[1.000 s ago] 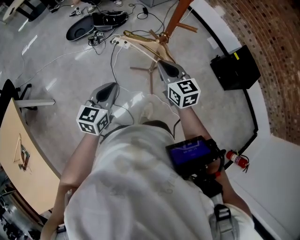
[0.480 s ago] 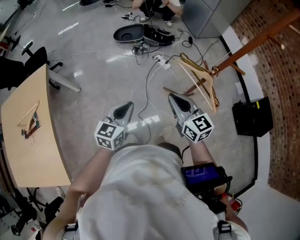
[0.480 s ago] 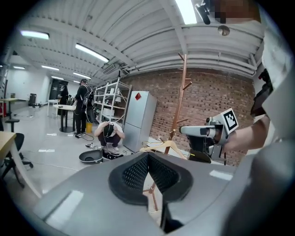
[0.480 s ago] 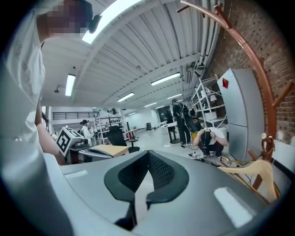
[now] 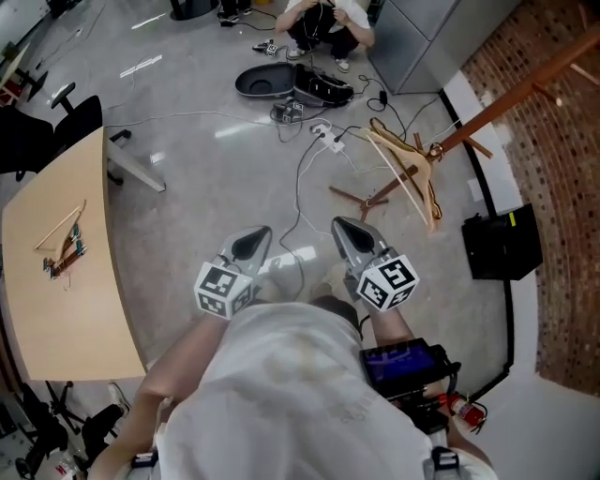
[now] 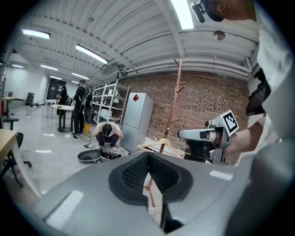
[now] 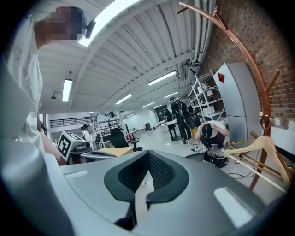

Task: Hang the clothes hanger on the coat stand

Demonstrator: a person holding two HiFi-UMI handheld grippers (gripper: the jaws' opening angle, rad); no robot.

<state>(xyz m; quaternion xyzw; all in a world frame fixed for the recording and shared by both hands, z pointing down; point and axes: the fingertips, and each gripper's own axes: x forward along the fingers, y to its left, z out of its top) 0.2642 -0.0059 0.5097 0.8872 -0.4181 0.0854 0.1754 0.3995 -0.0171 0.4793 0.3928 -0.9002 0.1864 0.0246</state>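
The wooden coat stand (image 5: 506, 94) leans across the upper right of the head view, with pale wooden hangers (image 5: 405, 164) hanging on its pegs. Another hanger (image 5: 64, 239) lies on the beige table (image 5: 56, 309) at the left. My left gripper (image 5: 253, 239) and right gripper (image 5: 343, 227) are held side by side over the floor, short of the stand, both shut with nothing in them. In the left gripper view the stand (image 6: 177, 92) and a hanger (image 6: 159, 143) show beyond the jaws. The right gripper view has the stand (image 7: 239, 50) and hangers (image 7: 258, 145) at its right.
A person (image 5: 323, 19) crouches by an open black case (image 5: 267, 80) at the far side. Cables (image 5: 300, 169) run over the floor toward the stand's feet. A black box (image 5: 502, 244) sits against the brick wall, and a black chair (image 5: 56, 131) stands behind the table.
Both grippers have drawn back from the coat stand; the right one was close up to the hangers a second ago. The hangers stay on the stand. The table has come into view at the left.
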